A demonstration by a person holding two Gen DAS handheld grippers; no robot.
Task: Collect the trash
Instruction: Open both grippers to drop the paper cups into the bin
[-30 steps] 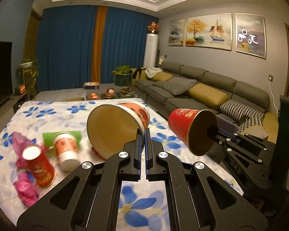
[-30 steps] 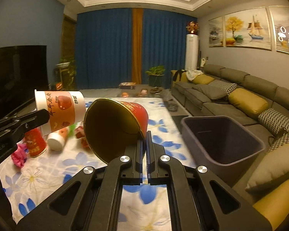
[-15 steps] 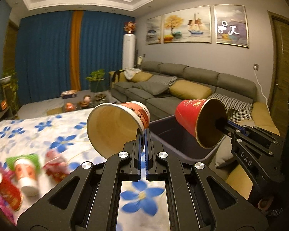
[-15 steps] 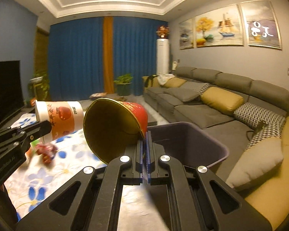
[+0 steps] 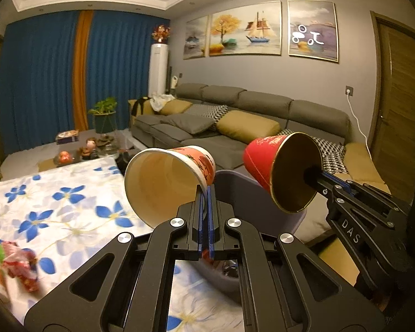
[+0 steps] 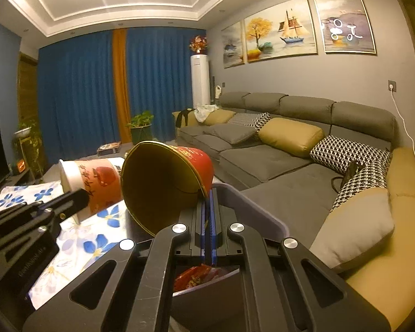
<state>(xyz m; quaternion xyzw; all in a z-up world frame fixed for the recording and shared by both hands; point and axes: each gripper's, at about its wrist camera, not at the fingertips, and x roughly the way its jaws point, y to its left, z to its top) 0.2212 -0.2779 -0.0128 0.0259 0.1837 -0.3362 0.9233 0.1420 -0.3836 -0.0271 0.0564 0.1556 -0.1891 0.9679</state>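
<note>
Both cups swung off the flowered table (image 5: 69,215) and now hang at the grey bin (image 5: 235,179): my left gripper (image 5: 206,193) clamps the white cup (image 5: 166,182) by its rim, my right gripper (image 6: 207,196) the red cup (image 6: 166,185). Risk: the white cup hangs at the bin's near edge, so letting go now could bounce it off the rim onto the table.

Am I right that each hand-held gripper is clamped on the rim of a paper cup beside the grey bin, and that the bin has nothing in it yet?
Not quite: the grey bin already holds a red wrapper, seen in the right wrist view. The rest stands: the left hand-held gripper pinches the white cup by its rim, and the right hand-held gripper pinches the red cup.
</note>
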